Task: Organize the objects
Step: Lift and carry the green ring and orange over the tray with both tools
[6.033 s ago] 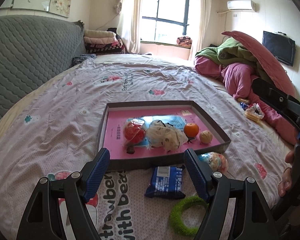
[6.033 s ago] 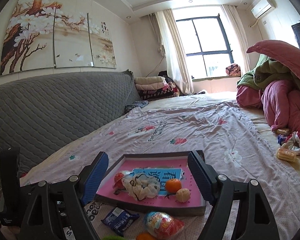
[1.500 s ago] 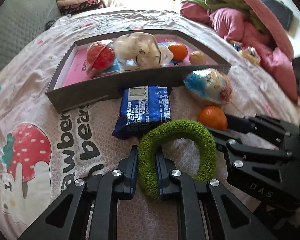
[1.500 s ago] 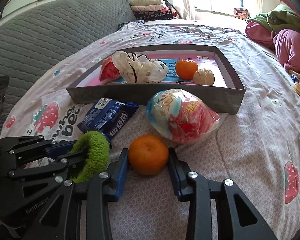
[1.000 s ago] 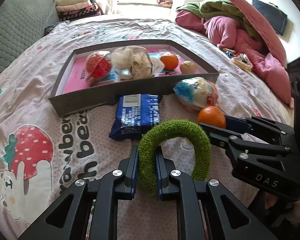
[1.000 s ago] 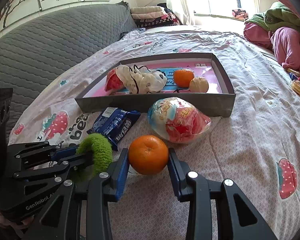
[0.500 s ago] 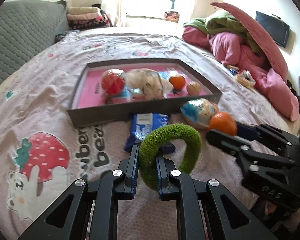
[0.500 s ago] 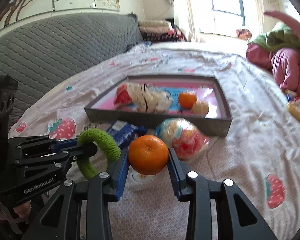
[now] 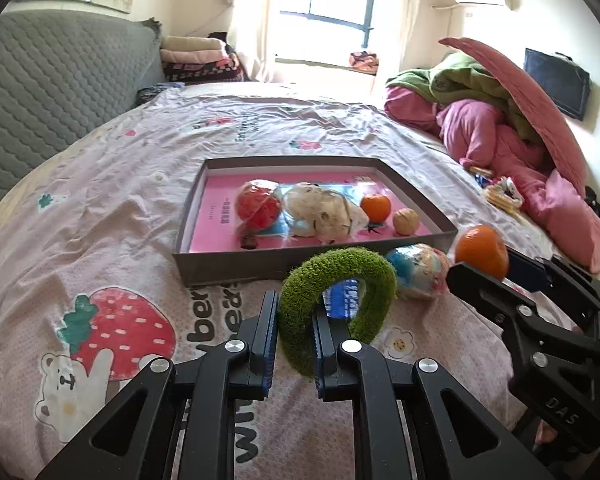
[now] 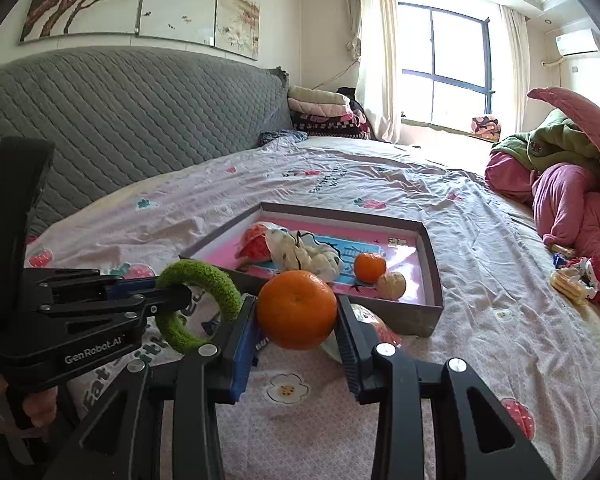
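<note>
My left gripper (image 9: 294, 320) is shut on a fuzzy green ring (image 9: 374, 276) and holds it above the bedsheet; the ring also shows in the right wrist view (image 10: 208, 276). My right gripper (image 10: 296, 316) is shut on an orange (image 10: 297, 309), lifted off the bed; the orange also shows in the left wrist view (image 9: 482, 250). Ahead lies a grey tray with a pink floor (image 9: 220, 258), (image 10: 430, 248). It holds a red wrapped ball (image 9: 256, 206), a white plush (image 9: 320, 212), a small orange (image 9: 375, 207) and a walnut (image 9: 406, 221).
A blue snack packet (image 9: 342, 298) and a wrapped colourful egg toy (image 9: 416, 270) lie on the sheet in front of the tray. Pink and green bedding (image 10: 568, 184) is piled at the right. A grey quilted headboard (image 10: 120, 120) runs along the left.
Both grippers have risen off the sheet with the green ring and the orange in them. The packet and egg toy stay on the bed.
</note>
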Tool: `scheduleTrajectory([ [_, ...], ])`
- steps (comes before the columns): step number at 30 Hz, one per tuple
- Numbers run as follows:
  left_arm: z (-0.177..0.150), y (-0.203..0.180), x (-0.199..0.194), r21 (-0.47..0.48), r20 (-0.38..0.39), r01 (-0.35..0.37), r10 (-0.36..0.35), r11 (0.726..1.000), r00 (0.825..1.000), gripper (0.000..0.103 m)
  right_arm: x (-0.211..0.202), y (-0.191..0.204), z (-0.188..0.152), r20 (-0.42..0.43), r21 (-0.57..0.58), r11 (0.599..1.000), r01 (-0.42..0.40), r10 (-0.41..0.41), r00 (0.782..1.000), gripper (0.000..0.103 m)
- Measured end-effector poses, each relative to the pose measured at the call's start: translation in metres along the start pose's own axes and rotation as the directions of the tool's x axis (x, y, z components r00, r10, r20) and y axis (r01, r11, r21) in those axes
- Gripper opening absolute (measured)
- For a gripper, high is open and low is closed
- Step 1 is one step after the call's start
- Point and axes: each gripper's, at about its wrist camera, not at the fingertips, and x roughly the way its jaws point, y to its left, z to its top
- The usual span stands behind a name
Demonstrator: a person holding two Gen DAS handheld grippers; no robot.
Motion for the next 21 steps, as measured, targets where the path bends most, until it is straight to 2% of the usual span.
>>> scheduleTrajectory([
  [4,0.002,0.003,0.001,-0.019,-0.001,-0.006,0.006,1.0,1.0,0.015,-0.003,-0.002,0.0,0.012,0.013,1.0,-0.008,0.008,1.0,0.038],
  [9,0.008,0.006,0.001,-0.023,0.018,-0.053,0.053,0.998,0.998,0.015,-0.006,-0.007,0.004,0.033,0.04,0.999,-0.013,0.012,0.999,0.038],
  [15,0.013,0.018,0.001,-0.074,0.017,-0.048,0.049,0.996,0.999,0.015,-0.006,-0.016,0.008,0.042,0.075,0.997,-0.007,0.004,0.999,0.038],
  [21,0.024,0.023,-0.001,-0.082,0.044,-0.061,0.064,0.995,0.997,0.015,-0.007,-0.022,0.018,0.07,0.061,0.998,0.019,-0.023,0.997,0.038],
])
